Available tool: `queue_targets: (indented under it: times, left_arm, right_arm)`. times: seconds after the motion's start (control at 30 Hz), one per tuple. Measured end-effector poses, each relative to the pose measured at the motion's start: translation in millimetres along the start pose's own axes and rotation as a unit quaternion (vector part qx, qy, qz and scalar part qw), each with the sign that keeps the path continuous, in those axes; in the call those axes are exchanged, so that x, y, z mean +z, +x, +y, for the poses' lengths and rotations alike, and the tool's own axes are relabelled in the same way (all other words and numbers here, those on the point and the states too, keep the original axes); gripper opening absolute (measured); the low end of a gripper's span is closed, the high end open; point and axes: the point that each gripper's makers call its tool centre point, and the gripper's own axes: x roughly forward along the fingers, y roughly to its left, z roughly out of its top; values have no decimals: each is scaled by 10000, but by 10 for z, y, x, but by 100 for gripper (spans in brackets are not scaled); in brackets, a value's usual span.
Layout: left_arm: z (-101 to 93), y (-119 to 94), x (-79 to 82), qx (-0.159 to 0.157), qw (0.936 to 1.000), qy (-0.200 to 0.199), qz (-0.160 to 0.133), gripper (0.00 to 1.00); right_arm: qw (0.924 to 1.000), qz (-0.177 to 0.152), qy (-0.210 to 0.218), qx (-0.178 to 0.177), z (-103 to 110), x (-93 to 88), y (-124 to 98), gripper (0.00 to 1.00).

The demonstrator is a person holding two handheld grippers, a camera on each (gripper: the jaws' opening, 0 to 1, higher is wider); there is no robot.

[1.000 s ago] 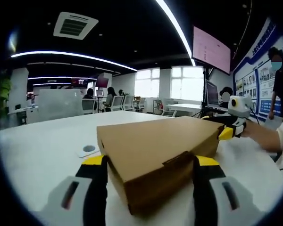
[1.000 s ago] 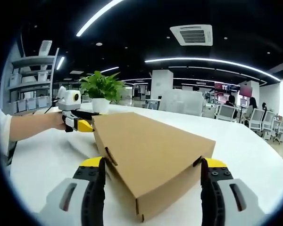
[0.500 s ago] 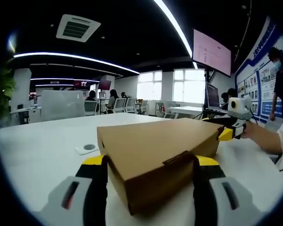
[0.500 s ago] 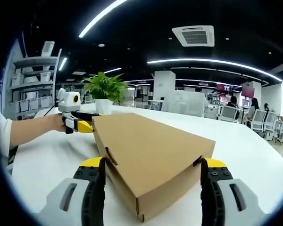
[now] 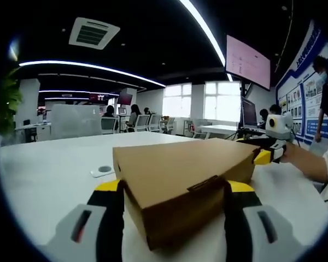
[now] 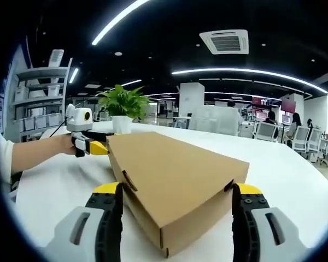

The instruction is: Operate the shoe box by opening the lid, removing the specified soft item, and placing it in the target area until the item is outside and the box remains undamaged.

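A plain brown corrugated-cardboard shoe box [image 5: 183, 183] sits in the lower centre of the left gripper view on a smooth white tabletop [image 5: 44, 174], its lid down flat and a small tuck tab showing on the near edge; no print or label can be read on its matte surface. The left gripper [image 5: 174, 204], grey plastic with black jaws capped in yellow, stands with its jaws spread wide, one on each side of the box's near corner, close against its walls, though contact cannot be judged. In the right gripper view the same box [image 6: 175, 183] fills the lower centre, sharp-edged, with small notches at its side folds, and the right gripper [image 6: 176, 210] likewise straddles a corner with its jaws apart. A leafy green potted plant in a white pot [image 6: 122, 107] stands in the upper left behind the box. A pink wall screen [image 5: 247, 61] hangs at upper right in the left gripper view; its writing is too small to read.
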Motion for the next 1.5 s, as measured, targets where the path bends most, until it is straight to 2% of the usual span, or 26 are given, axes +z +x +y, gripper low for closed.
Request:
queue_targets:
  times: [0.4, 0.5, 0.63, 0.87, 1.03, 1.37, 1.5]
  left_arm:
    - [-38, -60, -2, 42, 10000, -30, 16, 75]
    - [-75, -94, -6, 49, 10000, -37, 21, 75]
    - [-121, -140, -26, 129, 9998, -62, -136, 75]
    - [-81, -141, -19, 181, 9998, -87, -53, 75]
    - [-35, -182, -38, 226, 9994, -149, -226, 74]
    - [-7, -245, -37, 355, 9992, -147, -139, 75]
    - [-55, -286, -44, 368, 9990, -145, -198, 74]
  right_arm:
    - [10000, -54, 65, -35, 47, 6, -35, 84]
    - [9999, 75, 87, -123, 96, 15, -62, 83]
    - [9999, 22, 102, -57, 99, -33, -73, 83]
    - [10000, 51, 79, 21, 115, -33, -91, 83]
    - [10000, 26, 72, 31, 154, -36, -135, 83]
    - [9999, -22, 59, 134, 182, -46, -152, 83]
    - [9998, -68, 55, 161, 200, -48, -167, 83]
